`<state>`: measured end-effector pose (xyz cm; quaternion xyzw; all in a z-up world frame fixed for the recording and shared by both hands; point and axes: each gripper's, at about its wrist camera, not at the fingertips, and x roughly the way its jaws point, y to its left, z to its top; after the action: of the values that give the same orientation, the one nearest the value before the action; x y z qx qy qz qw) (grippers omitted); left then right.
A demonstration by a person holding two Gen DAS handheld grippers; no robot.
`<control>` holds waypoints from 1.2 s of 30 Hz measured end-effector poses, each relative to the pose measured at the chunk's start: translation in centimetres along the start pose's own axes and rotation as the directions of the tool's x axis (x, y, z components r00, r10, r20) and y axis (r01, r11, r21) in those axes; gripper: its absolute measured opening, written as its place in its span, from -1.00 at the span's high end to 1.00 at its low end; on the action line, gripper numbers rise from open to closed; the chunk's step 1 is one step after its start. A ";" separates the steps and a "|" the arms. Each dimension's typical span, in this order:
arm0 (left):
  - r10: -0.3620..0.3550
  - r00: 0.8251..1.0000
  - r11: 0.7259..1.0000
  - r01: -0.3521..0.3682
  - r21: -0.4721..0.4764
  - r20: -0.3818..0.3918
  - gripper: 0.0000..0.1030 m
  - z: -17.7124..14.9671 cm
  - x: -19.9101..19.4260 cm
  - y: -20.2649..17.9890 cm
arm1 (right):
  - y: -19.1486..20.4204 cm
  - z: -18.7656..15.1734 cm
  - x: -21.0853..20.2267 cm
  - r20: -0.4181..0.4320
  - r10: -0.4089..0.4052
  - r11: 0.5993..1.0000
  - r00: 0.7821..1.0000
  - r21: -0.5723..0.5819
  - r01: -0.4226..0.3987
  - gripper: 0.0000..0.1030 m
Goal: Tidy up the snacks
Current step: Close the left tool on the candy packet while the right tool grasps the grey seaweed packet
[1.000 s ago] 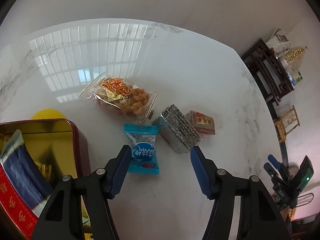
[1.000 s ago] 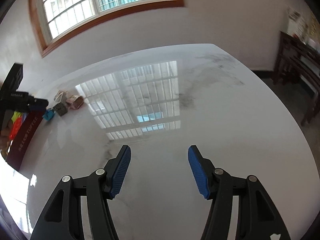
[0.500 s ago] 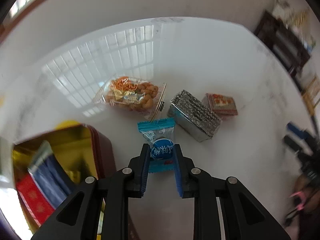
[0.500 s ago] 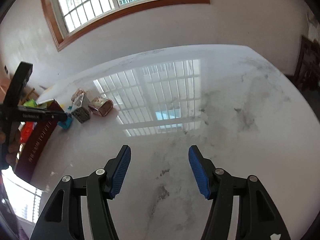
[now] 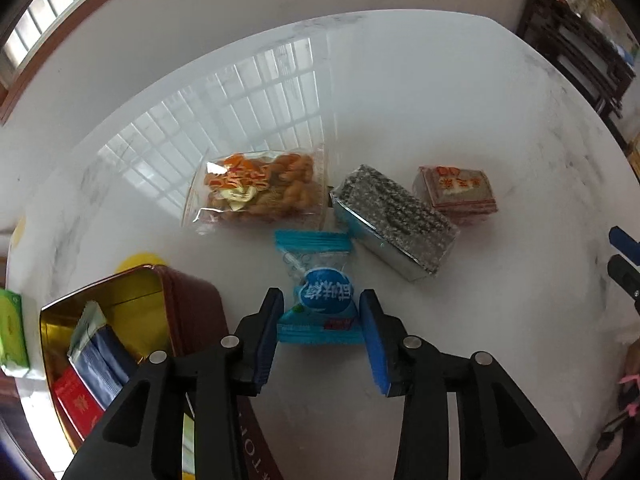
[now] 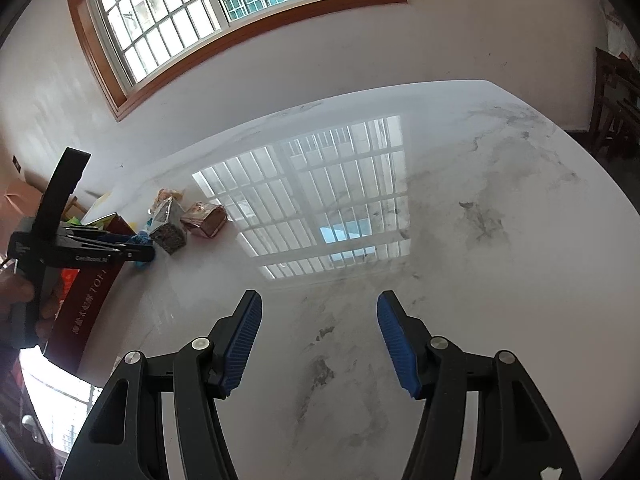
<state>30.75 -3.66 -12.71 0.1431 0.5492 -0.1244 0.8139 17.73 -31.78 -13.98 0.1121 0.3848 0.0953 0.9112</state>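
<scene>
The left gripper (image 5: 320,322) has its jaws opening around the near end of the blue candy packet (image 5: 318,292), which lies flat on the marble table (image 5: 460,92); the pads look barely apart from the wrapper, likely resetting for a firmer pinch. Just left stands the open tin (image 5: 132,320), already holding packets, the probable destination, while the fried-snack bag (image 5: 260,194), seaweed pack (image 5: 394,222) and brown cake (image 5: 456,192) wait beyond. The right gripper (image 6: 318,340) hangs open and empty over bare table, well clear.
</scene>
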 end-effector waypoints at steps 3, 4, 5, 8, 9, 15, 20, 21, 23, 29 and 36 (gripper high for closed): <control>0.007 1.000 1.000 -0.007 0.022 0.019 0.28 -0.2 -0.2 -0.6 | -0.1 -0.1 0.0 -0.002 0.002 1.000 1.000 0.007 -0.002 -0.12; 0.016 1.000 0.999 -0.017 0.030 0.025 0.29 -0.2 -0.2 -0.9 | -0.1 -0.1 0.0 -0.001 0.004 1.000 1.000 0.009 -0.004 -0.12; 0.017 0.999 0.999 -0.018 0.026 0.036 0.31 -0.5 -0.5 -1.0 | -0.1 -0.1 0.0 0.000 0.007 1.000 1.000 0.010 -0.007 -0.12; 0.011 0.995 0.999 -0.008 -0.035 0.095 0.33 -1.9 -2.2 -0.7 | 0.2 0.0 0.1 -0.004 0.015 1.000 1.000 -0.015 -0.015 -0.12; -0.001 0.993 0.998 0.008 -0.062 0.119 0.33 -2.7 -3.1 -0.6 | 0.4 0.0 0.1 -0.005 0.018 0.999 1.000 -0.029 -0.018 -0.12; -0.032 0.969 0.993 0.059 -0.105 0.244 0.33 -7.8 -8.5 -2.5 | 3.4 1.0 0.8 -0.013 0.123 0.978 0.992 -0.169 -0.123 -0.12; -0.047 0.953 0.986 0.093 -0.140 0.300 0.33 -10.9 -11.5 -3.4 | 8.4 3.7 0.9 -0.009 0.227 0.919 0.974 -0.330 -0.217 -0.12; -0.056 0.949 0.982 0.108 -0.153 0.309 0.33 -11.7 -12.2 -3.4 | 9.5 4.2 1.3 -0.024 0.237 0.905 0.971 -0.359 -0.229 -0.12; -0.062 0.945 0.978 0.121 -0.169 0.321 0.33 -12.8 -13.2 -3.1 | 11.9 5.0 2.2 -0.060 0.244 0.875 0.968 -0.416 -0.246 -0.12; -0.051 0.940 0.972 0.124 -0.199 0.339 0.48 -15.0 -15.3 -2.3 | 16.4 6.5 7.3 -0.144 0.184 0.843 0.972 -0.485 -0.232 -0.11; -0.051 0.936 0.963 0.138 -0.232 0.347 0.48 -16.5 -16.3 -0.9 | 18.5 6.8 12.3 -0.213 0.069 0.834 0.975 -0.524 -0.173 -0.02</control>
<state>10.33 2.36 -3.55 -0.0121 0.4189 -0.1154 0.9006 29.45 -11.75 -12.59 -0.1339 0.4175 0.2673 0.8581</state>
